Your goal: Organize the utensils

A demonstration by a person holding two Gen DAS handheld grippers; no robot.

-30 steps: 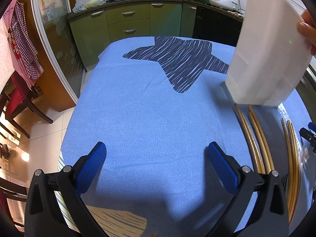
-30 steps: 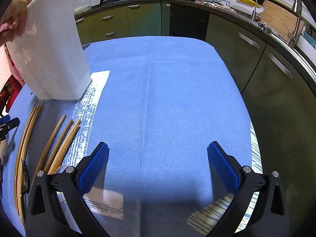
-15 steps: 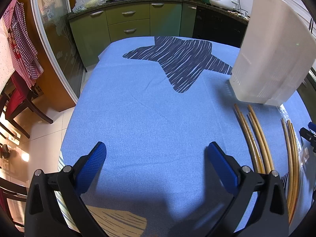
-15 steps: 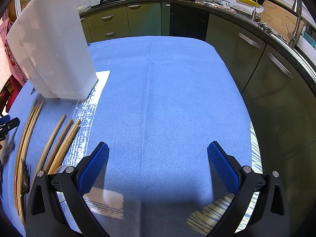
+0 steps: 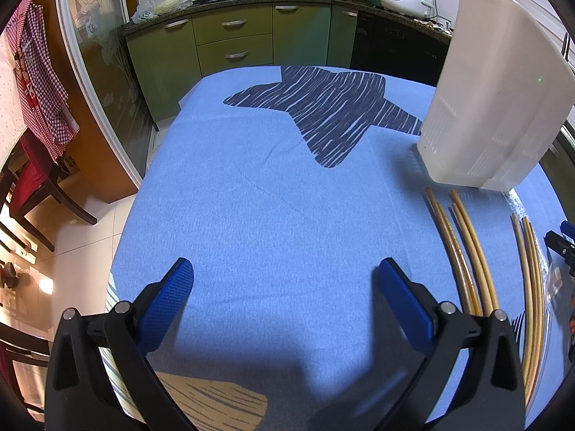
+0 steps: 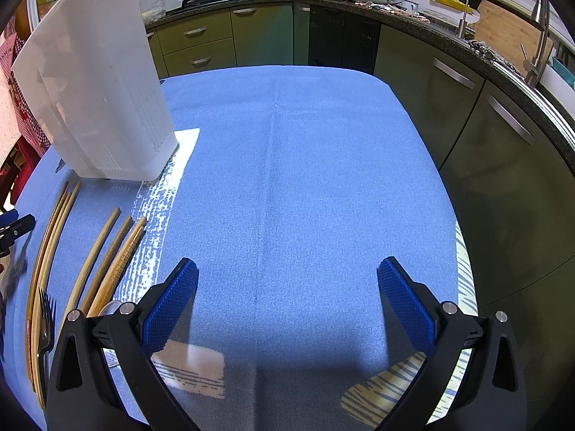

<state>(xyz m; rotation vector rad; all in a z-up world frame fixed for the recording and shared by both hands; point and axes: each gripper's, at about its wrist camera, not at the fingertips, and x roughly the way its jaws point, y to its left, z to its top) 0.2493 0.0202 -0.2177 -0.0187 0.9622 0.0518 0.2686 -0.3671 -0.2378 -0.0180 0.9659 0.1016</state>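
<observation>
A tall white plastic utensil holder [image 5: 492,107] stands on the blue tablecloth [image 5: 269,197], at the right in the left wrist view and at the left in the right wrist view [image 6: 93,93]. Several wooden chopsticks [image 5: 470,251] lie on the cloth just in front of it, also seen in the right wrist view [image 6: 104,262]. A metal fork [image 6: 45,327] lies beside them. My left gripper [image 5: 284,298] is open and empty, left of the chopsticks. My right gripper [image 6: 287,298] is open and empty, right of them.
Green kitchen cabinets [image 5: 233,46] and a counter with pans stand beyond the table. A sink counter [image 6: 503,82] runs along the right. Chairs [image 5: 32,186] stand at the left past the table edge. The other gripper's tip [image 6: 14,230] shows at the left edge.
The white holder was held tilted by a hand a second ago; it now stands upright on the cloth and the hand is gone. Both grippers have stayed still.
</observation>
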